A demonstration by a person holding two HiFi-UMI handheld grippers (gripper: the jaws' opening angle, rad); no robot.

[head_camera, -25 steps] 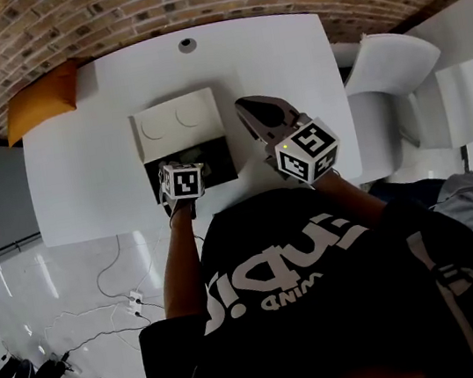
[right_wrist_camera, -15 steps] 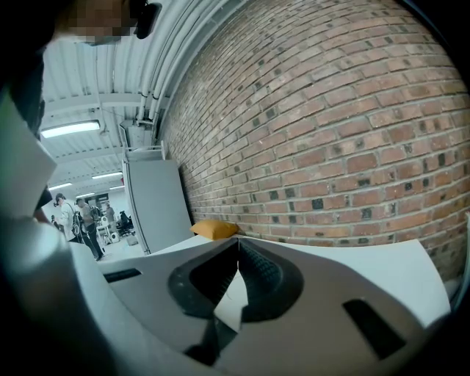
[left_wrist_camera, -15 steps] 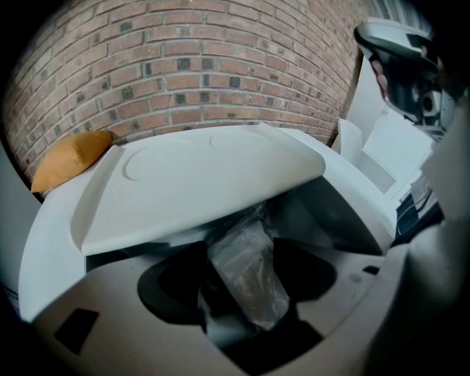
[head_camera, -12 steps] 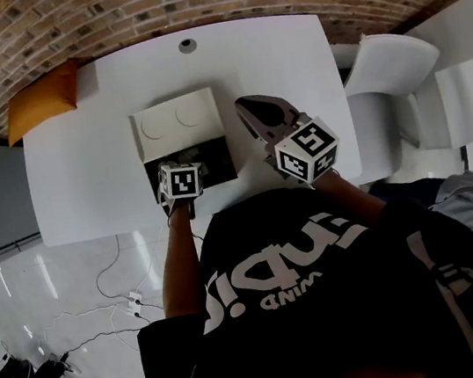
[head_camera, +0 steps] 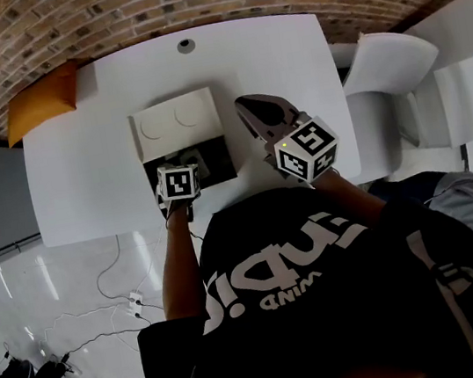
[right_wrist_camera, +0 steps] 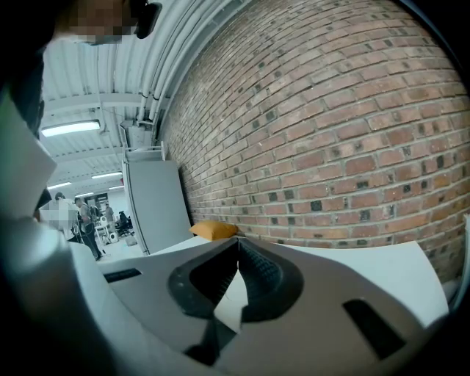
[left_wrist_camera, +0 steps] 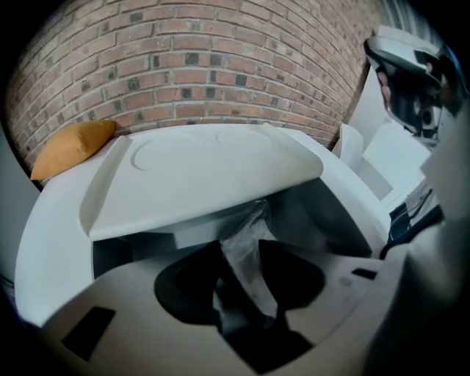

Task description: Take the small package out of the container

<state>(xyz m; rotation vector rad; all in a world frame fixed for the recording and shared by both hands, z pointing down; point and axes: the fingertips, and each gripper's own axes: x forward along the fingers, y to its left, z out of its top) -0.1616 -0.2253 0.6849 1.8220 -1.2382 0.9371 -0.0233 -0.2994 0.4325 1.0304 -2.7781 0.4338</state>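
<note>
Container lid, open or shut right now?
Open. The white lid is flipped back behind the black container, whose interior is exposed; the left gripper view looks in under the raised lid.

A person's black shirt (head_camera: 322,277) carries white print, seen upside down from above: the small word "WIND" (head_camera: 295,287) reads clearly, while the larger lettering (head_camera: 299,249) over it is folded and cannot be read whole. The left marker cube (head_camera: 178,182) and right marker cube (head_camera: 307,150) show only black-and-white code squares.

Clear plastic package (left_wrist_camera: 247,253) upright inside black container (head_camera: 218,162); white lid (head_camera: 176,124) open
</note>
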